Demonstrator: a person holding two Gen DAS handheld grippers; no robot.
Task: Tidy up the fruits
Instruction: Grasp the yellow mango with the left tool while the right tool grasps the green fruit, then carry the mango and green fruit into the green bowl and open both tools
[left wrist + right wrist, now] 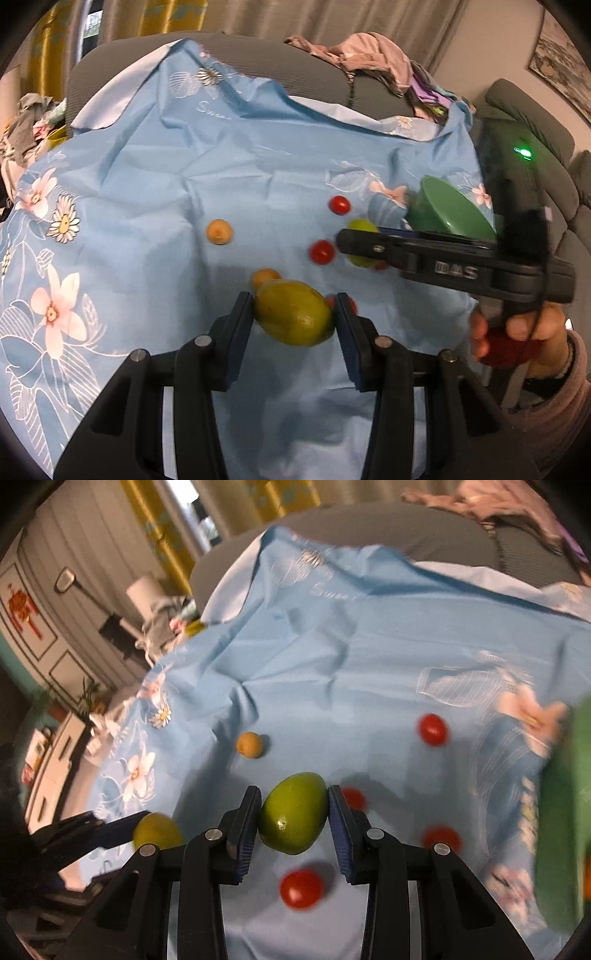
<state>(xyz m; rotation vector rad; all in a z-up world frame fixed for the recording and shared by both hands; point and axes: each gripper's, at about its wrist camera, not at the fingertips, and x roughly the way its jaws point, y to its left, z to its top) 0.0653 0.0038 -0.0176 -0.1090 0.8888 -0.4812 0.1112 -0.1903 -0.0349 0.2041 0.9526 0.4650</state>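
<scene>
My left gripper (294, 314) is shut on a green oval fruit (293, 317) and holds it above the blue floral cloth (147, 192). My right gripper (293, 814) is shut on a second green fruit (293, 818); it also shows in the left wrist view (364, 226), partly behind the right gripper's finger. Several red cherry tomatoes (322, 252) (433, 729) (301, 889) and small orange fruits (219, 231) (250, 744) lie loose on the cloth. A green bowl (448, 208) sits at the right.
The cloth covers a grey cushioned seat (258, 55) with piled clothes (369, 55) on its back edge. More clothes lie at the left (22, 122). The person's hand (517, 332) holds the right gripper's handle.
</scene>
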